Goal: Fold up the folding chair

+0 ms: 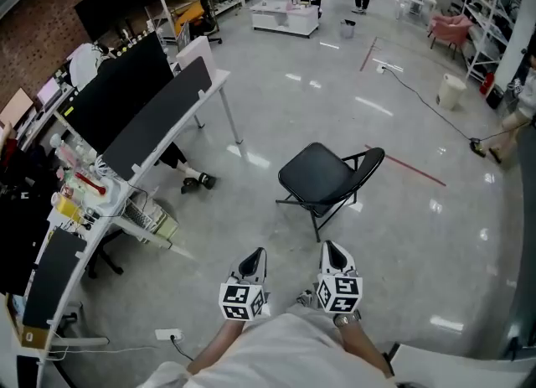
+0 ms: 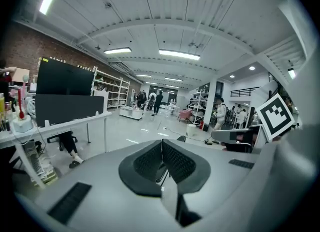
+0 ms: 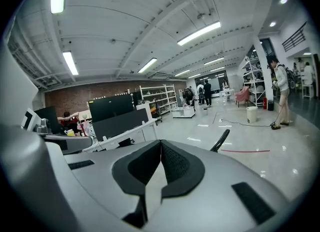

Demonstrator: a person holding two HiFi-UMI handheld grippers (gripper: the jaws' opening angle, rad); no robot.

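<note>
**Facing an open chair with both grippers shut**

Found the folding chair standing unfolded on the glossy floor, just ahead of both grippers and touched by neither. Saw the left gripper with its jaws pressed together on nothing, and the right gripper the same: pads met, no gap, nothing held. Confirmed as much along each tool's own jaws, with only a sliver of the chair visible past them.

Judged the frame to be thin, stiff tube, probably metal and moderately light, rigid enough to pivot as one piece. Took the black seat for smooth padding, likely slippery under closed pads. Reckoned the seat's front edge the place to lift, and the top of the backrest the place to steady; needed open jaws first for either hold. Counted the hinges along the sides as pinch points, and the shiny floor as a chance for the legs to skid.

Noted the desk well apart at the left, a red floor line just behind the backrest, and wide free floor beyond and to the right.
</note>
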